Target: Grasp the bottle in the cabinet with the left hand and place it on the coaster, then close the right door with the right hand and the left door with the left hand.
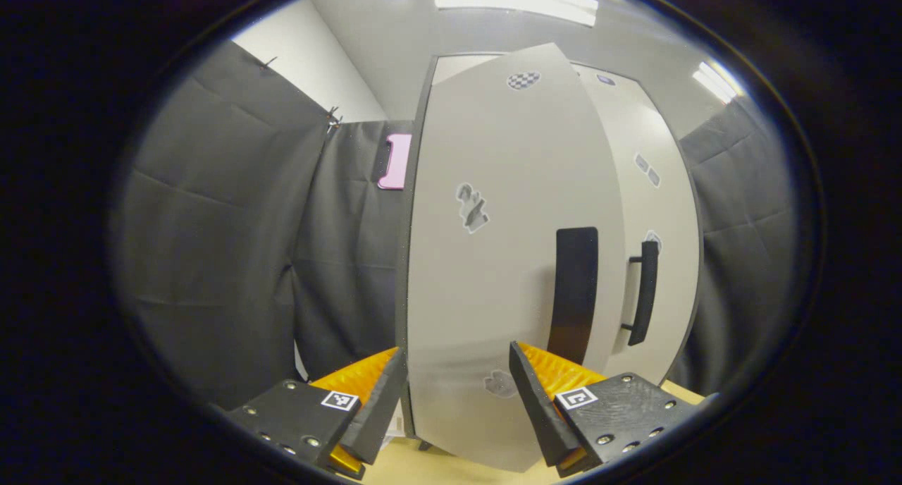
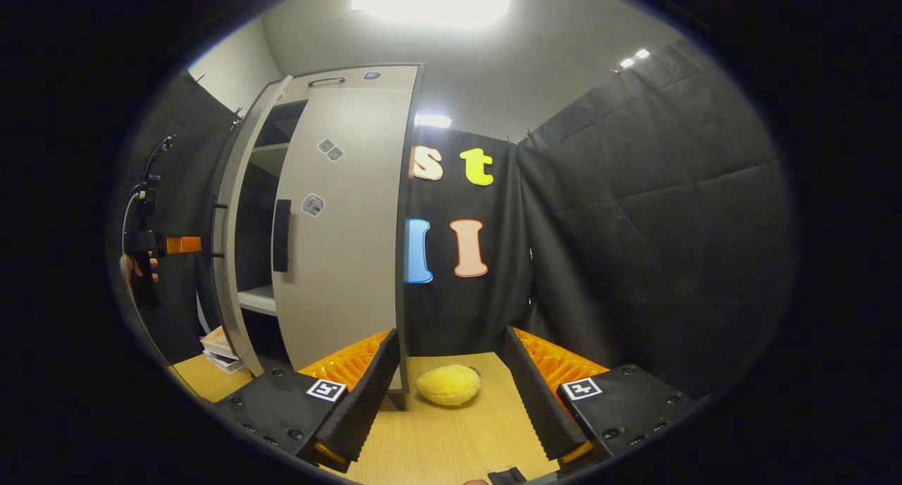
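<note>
Left gripper (image 1: 456, 393) spread wide, gripping nothing, squared up to left door (image 1: 507, 273) at frame centre, I judge to push it closed. Right gripper (image 2: 451, 393) likewise released, idle over table (image 2: 451, 436). Right door (image 2: 345, 238) shut. I see no bottle anywhere.

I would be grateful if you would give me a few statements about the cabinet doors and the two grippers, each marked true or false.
1. The left gripper is open. True.
2. The left door is fully shut. False: in the right gripper view it stands ajar, and shelves show in the gap beside the right door.
3. The right gripper is shut on a bottle. False: it is open and holds nothing.
4. A yellow soft object lies on the wooden table ahead of the right gripper. True.
5. Each door carries a dark vertical handle. True.
</note>
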Demonstrator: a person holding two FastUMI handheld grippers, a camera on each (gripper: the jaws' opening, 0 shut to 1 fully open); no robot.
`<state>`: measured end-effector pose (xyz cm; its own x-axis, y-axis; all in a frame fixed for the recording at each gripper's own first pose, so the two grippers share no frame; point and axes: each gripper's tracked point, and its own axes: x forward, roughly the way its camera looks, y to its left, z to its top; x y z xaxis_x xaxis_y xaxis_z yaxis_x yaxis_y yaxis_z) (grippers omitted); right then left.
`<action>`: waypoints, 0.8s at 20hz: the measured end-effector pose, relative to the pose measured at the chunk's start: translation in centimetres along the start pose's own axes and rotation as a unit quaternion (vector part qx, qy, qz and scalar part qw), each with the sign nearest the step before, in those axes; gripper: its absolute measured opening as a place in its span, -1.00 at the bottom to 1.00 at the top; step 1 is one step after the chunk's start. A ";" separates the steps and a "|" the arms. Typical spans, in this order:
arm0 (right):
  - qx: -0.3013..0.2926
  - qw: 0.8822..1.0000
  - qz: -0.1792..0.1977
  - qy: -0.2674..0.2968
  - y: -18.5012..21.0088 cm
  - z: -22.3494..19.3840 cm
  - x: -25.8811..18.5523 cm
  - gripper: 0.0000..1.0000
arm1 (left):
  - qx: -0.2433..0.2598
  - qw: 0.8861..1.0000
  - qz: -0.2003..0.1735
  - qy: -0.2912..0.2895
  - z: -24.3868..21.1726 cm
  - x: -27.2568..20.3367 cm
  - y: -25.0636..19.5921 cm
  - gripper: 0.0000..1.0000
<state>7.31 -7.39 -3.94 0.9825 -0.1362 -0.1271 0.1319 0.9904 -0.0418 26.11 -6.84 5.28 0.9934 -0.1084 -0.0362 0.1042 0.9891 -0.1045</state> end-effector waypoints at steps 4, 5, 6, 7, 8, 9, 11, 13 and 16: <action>0.009 0.999 0.036 -0.012 1.1 1.4 -0.3 0.84 | 0.032 0.999 0.022 -0.015 1.6 -5.2 2.1 0.84; 0.013 0.999 0.046 -0.015 1.4 1.7 -0.4 0.90 | 0.040 0.999 0.028 -0.018 1.7 -6.6 2.5 0.84; 0.016 0.998 0.057 -0.018 1.7 2.0 -0.6 0.90 | 0.047 0.998 0.034 -0.020 1.9 -8.0 2.8 0.84; 0.019 0.997 0.067 -0.019 2.0 2.3 -0.8 0.90 | 0.053 0.998 0.037 -0.021 1.9 -9.5 3.1 0.72; 0.020 0.997 0.076 -0.019 2.4 2.5 -1.1 0.90 | 0.056 0.997 0.039 -0.020 1.7 -11.0 3.5 0.72; 0.022 0.996 0.082 -0.020 2.8 2.8 -1.4 0.90 | 0.059 0.997 0.042 -0.019 1.5 -12.3 4.0 0.71; 0.024 0.995 0.092 -0.026 3.5 3.4 -2.3 0.90 | 0.061 0.997 0.049 -0.017 1.1 -14.5 5.2 0.71; 0.025 0.994 0.096 -0.033 4.3 4.1 -3.3 0.90 | 0.065 0.997 0.047 -0.012 0.6 -16.5 6.3 0.78; 0.019 0.995 0.095 -0.038 5.2 4.6 -4.8 0.90 | 0.072 0.996 0.043 -0.007 0.2 -18.1 7.7 0.71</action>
<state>3.89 -1.43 1.04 0.9970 0.0551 -0.0544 -0.0545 0.9984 0.0131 8.93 2.78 5.38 0.9994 -0.0228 -0.0244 0.0238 0.9988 0.0427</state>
